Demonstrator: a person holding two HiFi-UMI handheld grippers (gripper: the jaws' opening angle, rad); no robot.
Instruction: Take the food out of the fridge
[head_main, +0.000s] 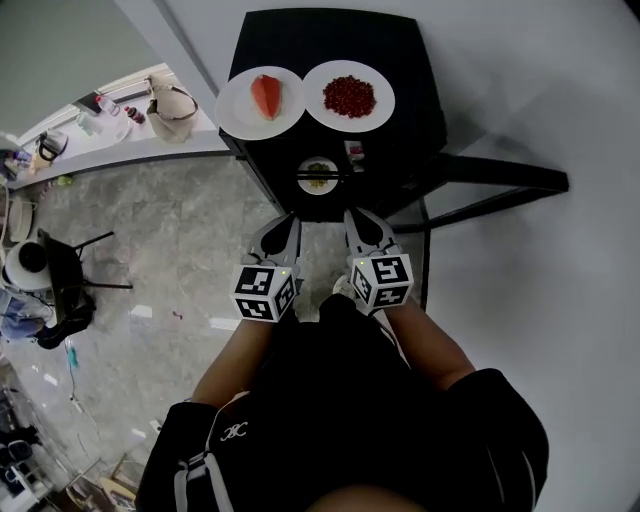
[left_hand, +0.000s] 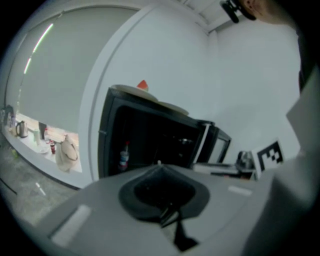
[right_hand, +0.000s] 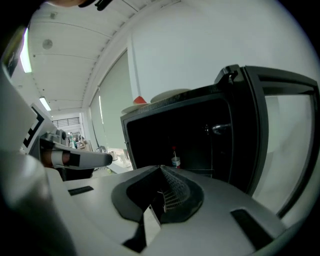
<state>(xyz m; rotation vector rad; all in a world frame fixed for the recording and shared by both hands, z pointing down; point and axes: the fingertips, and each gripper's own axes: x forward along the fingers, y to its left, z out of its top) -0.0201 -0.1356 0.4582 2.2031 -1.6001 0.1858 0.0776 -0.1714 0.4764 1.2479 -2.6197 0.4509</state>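
Left hand-held gripper (head_main: 281, 230) and right hand-held gripper (head_main: 366, 226), both closed and empty, face the open fridge (head_main: 400, 40); a bowl (head_main: 318, 176) sits inside. Next, likely open one and reach for the bowl.

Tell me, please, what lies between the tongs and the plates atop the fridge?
In the head view, a small dish of greenish food sits there, at the open front of the fridge.

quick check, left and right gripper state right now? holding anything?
Left gripper: closed, jaws together, holding nothing.
Right gripper: closed, jaws together, holding nothing.
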